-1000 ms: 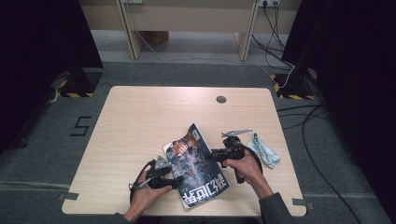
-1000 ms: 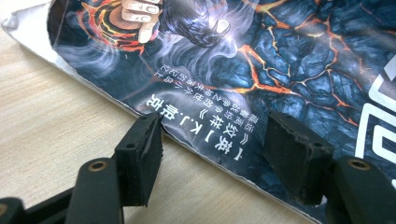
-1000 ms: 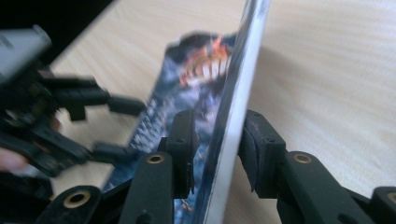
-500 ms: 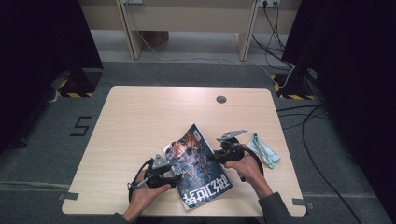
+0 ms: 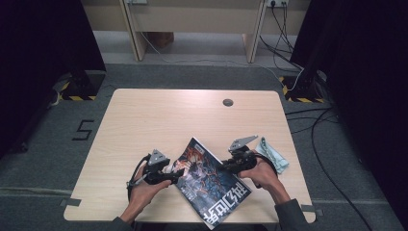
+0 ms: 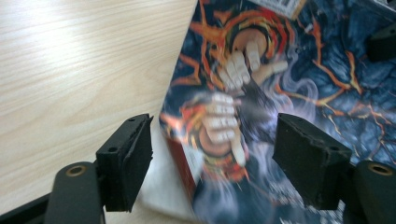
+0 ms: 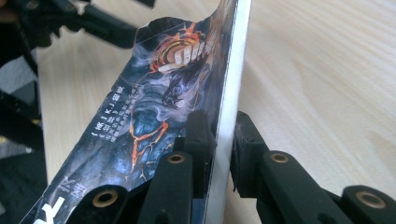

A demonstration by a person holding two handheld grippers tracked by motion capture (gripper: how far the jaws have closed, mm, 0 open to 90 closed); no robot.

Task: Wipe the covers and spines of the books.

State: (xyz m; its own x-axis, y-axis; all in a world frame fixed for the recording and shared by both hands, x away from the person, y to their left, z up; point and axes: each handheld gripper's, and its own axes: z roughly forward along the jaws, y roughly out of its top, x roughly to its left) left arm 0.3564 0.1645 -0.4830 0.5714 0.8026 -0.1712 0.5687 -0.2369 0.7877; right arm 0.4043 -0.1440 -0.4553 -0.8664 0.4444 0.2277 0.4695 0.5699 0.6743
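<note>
The magazine [image 5: 207, 180] lies aslant near the front edge of the table [image 5: 159, 120], at about 6 o'clock from the table's middle, its title end hanging toward the person. The right gripper [image 5: 230, 165] is clamped on the magazine's edge at about 3 o'clock of the cover; in the right gripper view the jaws pinch the white block of page edges [image 7: 229, 121], probably to hold the copy steady or lift that side. The left gripper [image 5: 174, 175], at the cover's 9 o'clock, has just been opening: in the left gripper view its jaws stand apart with the magazine's corner [image 6: 187, 140] between them, the pads not pressing on it, which reads as a let-go or a fresh bite at the cover. The cover is glossy and dark blue, streaked with orange cracks like lava, with pale fists at its centre and large white characters at the near end. A folded pale green cloth [image 5: 273, 153] lies just beyond the right hand [image 5: 262, 174], at about 2 o'clock from it.
</note>
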